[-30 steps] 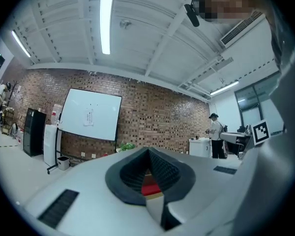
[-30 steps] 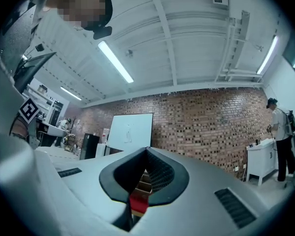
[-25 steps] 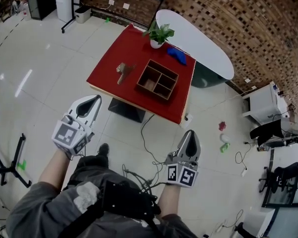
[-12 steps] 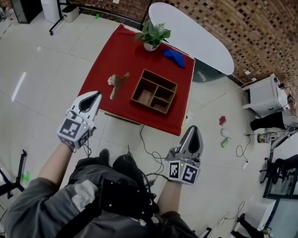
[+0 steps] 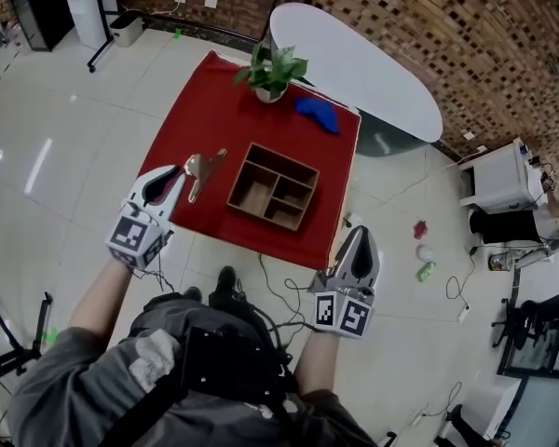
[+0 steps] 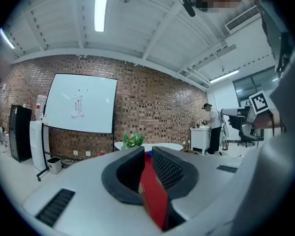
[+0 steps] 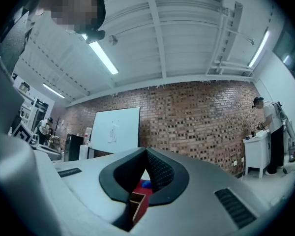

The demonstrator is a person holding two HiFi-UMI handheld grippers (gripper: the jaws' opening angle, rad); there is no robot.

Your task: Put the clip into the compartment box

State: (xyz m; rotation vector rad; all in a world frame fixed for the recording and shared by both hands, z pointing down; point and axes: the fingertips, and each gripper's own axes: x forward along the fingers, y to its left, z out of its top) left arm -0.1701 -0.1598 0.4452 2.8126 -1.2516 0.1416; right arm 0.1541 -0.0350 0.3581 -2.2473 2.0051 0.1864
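1. The clip (image 5: 203, 167) is lying on the red desk (image 5: 214, 110), just ahead of the tip of the left tongs (image 5: 173, 172) and slightly to their right. It is near them, but we are not seeing any contact yet.
2. The compartment box (image 5: 272, 186) is sitting further to the right of the left tongs, beyond the clip, and ahead and to the left of the right tongs (image 5: 358, 235). The clip is still outside it.
3. We are closing in. A second ago the desk was well ahead of both tongs. Now its near edge is right in front of them, and the left tongs are reaching up beside the clip.
4. The left tongs have just been opening from shut to a narrow gap. In the left gripper view only red desk is showing through that gap, so they are gripping nothing.
5. The right tongs are hanging short of the desk, over the floor. Their tips are pressed together and holding nothing.
6. We are judging that the approach is ending and the pick is starting. The left tongs likely need to spread further, settle around the clip, then carry it rightward to the box.
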